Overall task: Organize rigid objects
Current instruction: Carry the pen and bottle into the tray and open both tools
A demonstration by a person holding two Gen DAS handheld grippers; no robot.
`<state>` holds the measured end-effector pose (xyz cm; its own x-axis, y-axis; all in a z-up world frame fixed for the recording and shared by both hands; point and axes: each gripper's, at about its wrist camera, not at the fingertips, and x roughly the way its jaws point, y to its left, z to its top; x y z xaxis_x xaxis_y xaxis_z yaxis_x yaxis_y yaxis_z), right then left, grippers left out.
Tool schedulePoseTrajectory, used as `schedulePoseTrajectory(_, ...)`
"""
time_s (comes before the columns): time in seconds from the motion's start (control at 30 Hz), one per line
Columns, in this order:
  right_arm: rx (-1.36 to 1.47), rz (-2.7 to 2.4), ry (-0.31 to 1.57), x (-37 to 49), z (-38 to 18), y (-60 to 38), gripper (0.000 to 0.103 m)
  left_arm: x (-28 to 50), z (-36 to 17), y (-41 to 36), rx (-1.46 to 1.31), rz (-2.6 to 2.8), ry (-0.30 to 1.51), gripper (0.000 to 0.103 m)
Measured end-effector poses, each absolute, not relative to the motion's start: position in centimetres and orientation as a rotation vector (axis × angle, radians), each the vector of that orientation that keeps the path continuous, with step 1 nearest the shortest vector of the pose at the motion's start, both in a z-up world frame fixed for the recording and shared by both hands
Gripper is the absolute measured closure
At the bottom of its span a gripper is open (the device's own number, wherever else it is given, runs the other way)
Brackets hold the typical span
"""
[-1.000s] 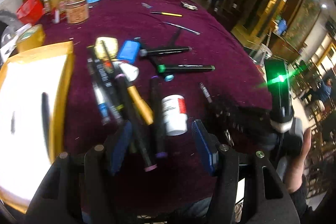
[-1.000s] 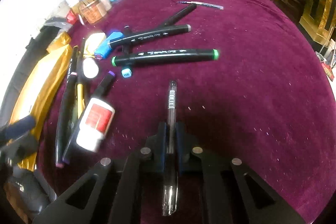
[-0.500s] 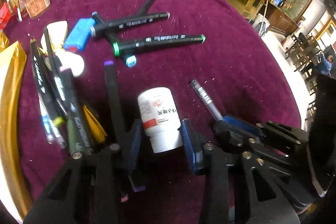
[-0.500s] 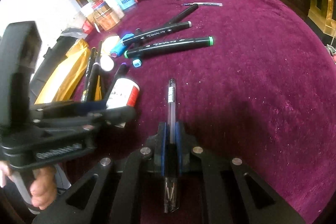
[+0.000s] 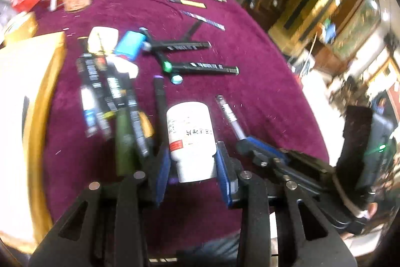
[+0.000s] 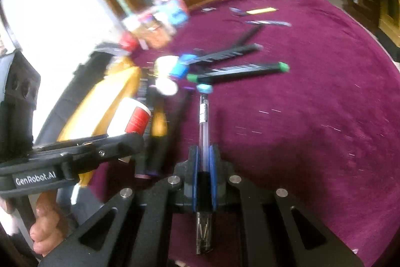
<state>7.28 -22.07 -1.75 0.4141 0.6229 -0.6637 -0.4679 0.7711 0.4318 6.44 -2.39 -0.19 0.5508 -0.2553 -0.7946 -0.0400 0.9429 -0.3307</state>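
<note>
Left wrist view: the left claw (image 5: 192, 167) is closing on the white bottle (image 5: 190, 139), which lies between its blue pads (image 5: 163, 169), both of them at its sides, above the purple desk (image 5: 262, 91). Markers (image 5: 110, 86) lie heaped just to its left, beside a yellow tray (image 5: 40, 96).

Right wrist view: the right claw (image 6: 203, 162) is clenched on a clear pen (image 6: 203, 121), which points forward over the cloth.

Judged step: both pickups are in hand. Next, each item likely needs carrying to the tray without nudging the heap.
</note>
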Motion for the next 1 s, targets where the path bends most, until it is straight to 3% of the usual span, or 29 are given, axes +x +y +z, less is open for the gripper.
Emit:
schedulePoseTrajectory(0.33, 0.156, 0.99, 0.924, 4.0, 2.0, -9.7, 0.095, -0.8, 3.7, 12.4, -0.563, 0.122, 0.817, 0.071)
schedulePoseTrajectory(0.57, 0.084, 1.061, 1.033, 3.9, 0.6, 0.2, 0.095, -3.1, 0.7, 20.6, -0.64, 0.281, 0.829, 0.071)
schedulePoseTrajectory(0.87, 0.004, 0.973, 1.165, 4.0, -2.6, 7.2, 0.095, -3.1, -3.3, 22.5, -0.611, 0.348, 0.922, 0.071)
schedulePoseTrajectory(1.0, -0.037, 0.928, 1.141, 4.0, -2.6, 7.4, 0.094, -2.7, -4.3, 23.0, -0.613, 0.345, 0.943, 0.07)
